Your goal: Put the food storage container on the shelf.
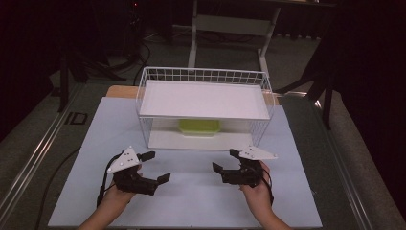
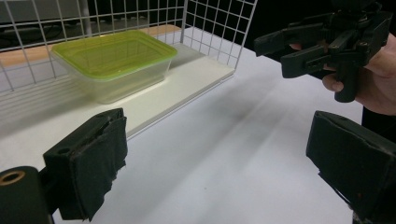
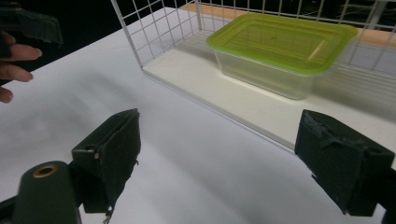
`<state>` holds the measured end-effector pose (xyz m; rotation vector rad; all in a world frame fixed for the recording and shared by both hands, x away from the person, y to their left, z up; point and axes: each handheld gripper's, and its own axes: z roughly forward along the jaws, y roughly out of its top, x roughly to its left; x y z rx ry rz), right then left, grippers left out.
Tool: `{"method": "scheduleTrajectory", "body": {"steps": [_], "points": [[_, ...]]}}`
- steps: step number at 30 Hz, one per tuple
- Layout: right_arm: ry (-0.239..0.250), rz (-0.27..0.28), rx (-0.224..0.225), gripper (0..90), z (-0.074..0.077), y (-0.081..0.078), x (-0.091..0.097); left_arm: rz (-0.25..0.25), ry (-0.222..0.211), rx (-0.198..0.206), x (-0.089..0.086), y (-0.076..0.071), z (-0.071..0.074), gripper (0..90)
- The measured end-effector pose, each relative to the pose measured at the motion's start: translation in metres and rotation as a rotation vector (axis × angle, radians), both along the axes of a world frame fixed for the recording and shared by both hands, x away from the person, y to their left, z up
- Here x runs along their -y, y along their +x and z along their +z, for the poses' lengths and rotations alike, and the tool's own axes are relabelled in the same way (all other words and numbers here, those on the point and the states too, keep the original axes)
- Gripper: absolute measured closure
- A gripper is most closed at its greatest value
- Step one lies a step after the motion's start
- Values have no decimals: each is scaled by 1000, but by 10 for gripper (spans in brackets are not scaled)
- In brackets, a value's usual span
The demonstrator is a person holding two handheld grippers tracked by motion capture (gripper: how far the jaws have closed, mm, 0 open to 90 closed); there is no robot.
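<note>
Two grippers, left gripper [image 1: 155, 166] and right gripper [image 1: 224, 160], jaws apart, empty, before the rack [image 1: 143, 96]; box [image 1: 199, 127] on its lower shelf. Approach step, likely; next: reaching in, straddling box.

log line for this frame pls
left claw: open, empty | right claw: open, empty | green-lidded container: lower shelf of wire rack, untouched

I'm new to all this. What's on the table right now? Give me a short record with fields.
Surface: white table
Rack: white wire rack with a solid upper shelf and a lower shelf
Container: clear box with green lid, lid on, on the lower shelf
Left gripper: open, holding nothing, in front of the rack
Right gripper: open, holding nothing, in front of the rack
Contact: neither gripper touches the box
</note>
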<state>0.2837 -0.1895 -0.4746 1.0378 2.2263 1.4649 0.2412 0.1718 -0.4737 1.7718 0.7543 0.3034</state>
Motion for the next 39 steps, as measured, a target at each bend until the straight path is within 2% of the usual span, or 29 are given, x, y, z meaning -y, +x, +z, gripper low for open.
{"method": "scheduleTrajectory", "body": {"steps": [3,5,7,11,23,34,39], "points": [[2,-4,6,144,3,-3,8,4,-3,-3,-4,-3,1,63],[0,-3,9,144,3,-5,13,10,13,8,-7,-5,0,63],[-3,-5,19,144,3,-8,19,21,7,0,-10,-7,-3,63],[14,-18,11,144,1,-10,31,37,10,-16,-17,-11,-8,63],[-11,-21,-5,144,-3,-24,55,73,-2,-40,-41,-22,-13,63],[-18,-11,-4,144,-5,-38,66,83,-8,-77,-46,-32,-29,63],[-30,-21,-1,144,-11,-41,70,75,-31,-69,-47,-32,-31,63]]}}
